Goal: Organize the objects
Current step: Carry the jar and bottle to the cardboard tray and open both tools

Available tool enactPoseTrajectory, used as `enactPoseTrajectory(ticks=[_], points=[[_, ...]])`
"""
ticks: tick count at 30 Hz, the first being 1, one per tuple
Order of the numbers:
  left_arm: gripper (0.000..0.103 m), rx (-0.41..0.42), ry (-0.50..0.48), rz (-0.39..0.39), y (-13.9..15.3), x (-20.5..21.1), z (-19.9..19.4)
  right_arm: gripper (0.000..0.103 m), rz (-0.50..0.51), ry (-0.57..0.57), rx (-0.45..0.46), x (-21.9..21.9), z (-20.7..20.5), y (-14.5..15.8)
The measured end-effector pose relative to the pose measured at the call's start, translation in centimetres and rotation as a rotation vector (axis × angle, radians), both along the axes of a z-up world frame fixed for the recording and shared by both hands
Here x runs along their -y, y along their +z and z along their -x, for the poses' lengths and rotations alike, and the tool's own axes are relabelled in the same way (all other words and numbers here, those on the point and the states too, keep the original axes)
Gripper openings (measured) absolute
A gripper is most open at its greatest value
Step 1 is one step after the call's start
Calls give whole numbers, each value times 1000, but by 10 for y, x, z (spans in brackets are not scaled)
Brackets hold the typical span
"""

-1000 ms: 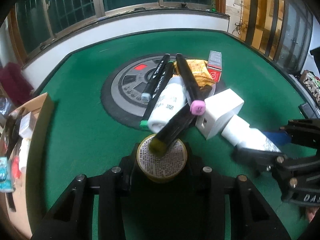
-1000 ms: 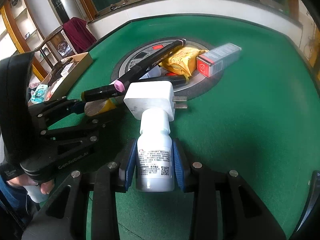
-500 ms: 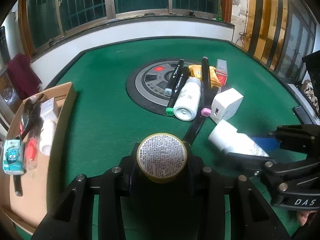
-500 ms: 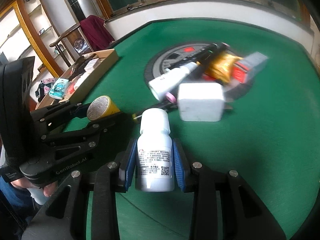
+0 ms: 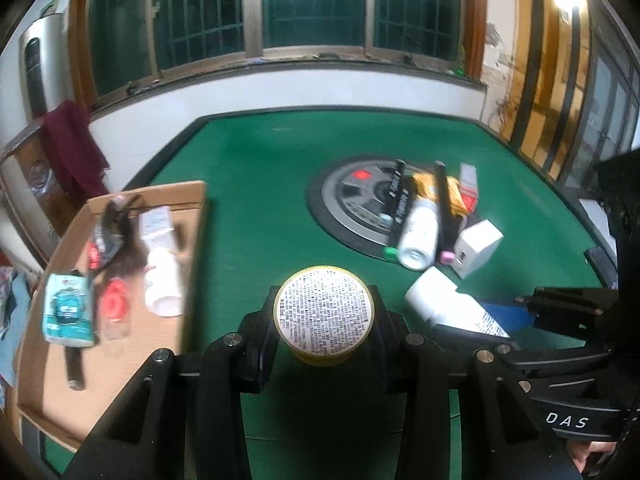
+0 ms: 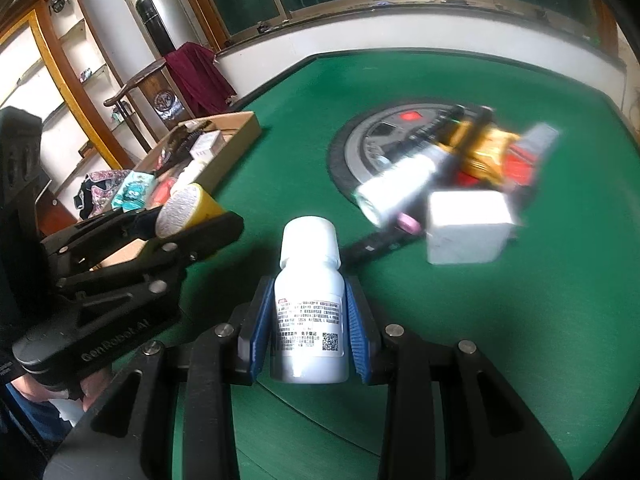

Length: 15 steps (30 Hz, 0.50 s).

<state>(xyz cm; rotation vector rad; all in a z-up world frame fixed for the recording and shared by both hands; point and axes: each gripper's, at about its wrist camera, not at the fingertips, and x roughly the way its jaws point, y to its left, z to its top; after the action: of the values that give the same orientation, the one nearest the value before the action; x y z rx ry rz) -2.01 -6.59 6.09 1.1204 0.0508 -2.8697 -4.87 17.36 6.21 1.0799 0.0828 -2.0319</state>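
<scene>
My left gripper (image 5: 325, 322) is shut on a round yellow tin (image 5: 324, 312) with a printed white face, held above the green table; it also shows in the right wrist view (image 6: 188, 210). My right gripper (image 6: 308, 320) is shut on a white pill bottle (image 6: 308, 308) with a white cap; the bottle also shows in the left wrist view (image 5: 448, 306). A cardboard box (image 5: 44, 392) with several items lies at the left. A pile of markers, a white tube (image 5: 418, 230), a white charger (image 5: 478, 246) and snack packets lies on the table's round centre plate (image 5: 344, 196).
The cardboard box (image 6: 236, 140) sits at the table's left edge, holding a small white bottle (image 5: 162, 280), a teal packet (image 5: 66, 308) and a red item. A chair with a dark red cloth (image 6: 196, 76) stands beyond the table.
Both grippers have pulled back and up from the pile, swinging left toward the cardboard box, with the tin and the bottle still held. The pile now lies farther off.
</scene>
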Motion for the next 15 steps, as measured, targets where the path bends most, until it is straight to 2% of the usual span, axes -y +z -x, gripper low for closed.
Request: enactPoseTrajectory(ticks=[7,15], points=[[35,-42,89,-27,13,48,-17,32,16,40,-9,35,-15,13],[35,-54,207,-64,7,112,-41,32,1,138,-48,87,-43,31]])
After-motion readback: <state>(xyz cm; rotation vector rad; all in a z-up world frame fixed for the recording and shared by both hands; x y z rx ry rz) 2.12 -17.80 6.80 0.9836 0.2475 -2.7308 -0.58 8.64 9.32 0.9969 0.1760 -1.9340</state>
